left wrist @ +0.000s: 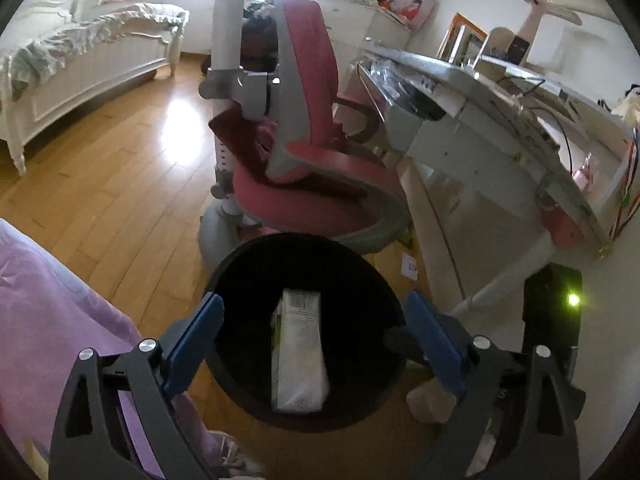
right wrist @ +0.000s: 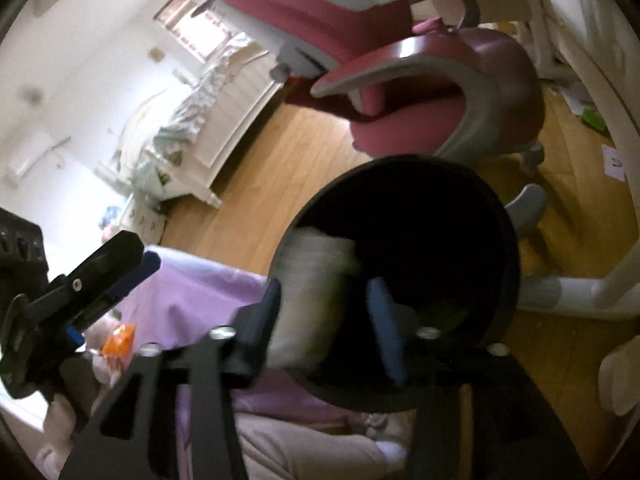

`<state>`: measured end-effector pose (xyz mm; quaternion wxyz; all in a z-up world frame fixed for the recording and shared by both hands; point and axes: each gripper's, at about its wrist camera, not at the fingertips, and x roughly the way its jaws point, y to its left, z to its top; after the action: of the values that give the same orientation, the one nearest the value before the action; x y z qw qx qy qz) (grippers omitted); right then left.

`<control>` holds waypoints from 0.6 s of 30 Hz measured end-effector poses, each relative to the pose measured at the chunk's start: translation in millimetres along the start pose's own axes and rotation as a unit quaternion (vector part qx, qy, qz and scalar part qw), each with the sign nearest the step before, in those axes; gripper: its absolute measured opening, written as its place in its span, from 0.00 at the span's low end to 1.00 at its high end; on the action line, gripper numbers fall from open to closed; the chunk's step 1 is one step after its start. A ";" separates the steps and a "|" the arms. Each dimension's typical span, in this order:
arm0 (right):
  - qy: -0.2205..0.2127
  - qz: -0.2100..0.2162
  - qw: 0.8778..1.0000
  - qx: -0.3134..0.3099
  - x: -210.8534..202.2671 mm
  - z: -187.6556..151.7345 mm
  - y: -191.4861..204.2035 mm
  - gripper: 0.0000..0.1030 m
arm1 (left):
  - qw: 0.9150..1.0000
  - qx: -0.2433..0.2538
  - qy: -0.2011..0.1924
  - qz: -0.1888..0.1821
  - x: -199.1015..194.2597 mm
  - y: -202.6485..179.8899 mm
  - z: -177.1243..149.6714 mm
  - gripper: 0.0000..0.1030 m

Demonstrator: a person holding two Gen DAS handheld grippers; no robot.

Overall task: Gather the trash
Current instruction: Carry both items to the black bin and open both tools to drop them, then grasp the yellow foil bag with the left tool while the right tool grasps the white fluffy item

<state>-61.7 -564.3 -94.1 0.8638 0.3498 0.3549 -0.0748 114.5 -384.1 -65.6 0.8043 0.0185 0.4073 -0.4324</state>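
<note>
A round black bin (left wrist: 240,258) stands on the wooden floor. In the left wrist view a white carton (left wrist: 300,356) with a barcode stands on end inside it. My left gripper (left wrist: 316,340) is open wide above the bin's mouth, and its blue pads are clear of the carton. In the right wrist view my right gripper (right wrist: 326,316) hangs over the near edge of the bin (right wrist: 408,162). A blurred white package (right wrist: 316,276) with a green edge sits between its fingers, with a gap to the right pad. The left gripper (right wrist: 132,264) shows at the far left.
A pink and grey chair (left wrist: 304,128) stands just behind the bin, with a white desk (left wrist: 500,120) to its right. Purple cloth (left wrist: 52,320) lies beside the bin on the left. An orange packet (right wrist: 120,340) lies near the cloth. Paper scraps (left wrist: 410,266) lie under the desk, and a white bed (left wrist: 80,68) is far left.
</note>
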 end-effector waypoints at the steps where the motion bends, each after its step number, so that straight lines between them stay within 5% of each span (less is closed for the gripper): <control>1: -0.004 -0.002 1.000 0.001 -1.9 0.9 -0.2 0.57 | 1.000 -0.002 -0.001 -0.004 -3.3 1.0 0.2 0.89; 8: 0.008 0.012 1.000 -0.009 -1.5 -0.8 26.7 0.57 | 0.999 -0.037 -0.028 0.003 -62.2 18.8 -12.4 0.89; 10: 0.016 0.026 0.999 -0.027 -1.0 -5.0 50.5 0.70 | 0.998 -0.051 -0.047 0.011 -90.9 28.8 -21.9 0.89; 18: 0.071 0.094 0.984 -0.135 16.3 -37.9 165.6 0.75 | 0.980 -0.122 -0.121 0.101 -203.3 94.2 -71.6 0.89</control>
<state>-8.4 -414.2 -32.7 0.8790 0.2663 0.3872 0.0805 75.9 -159.5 -7.3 0.8834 -0.0910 0.3527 -0.2948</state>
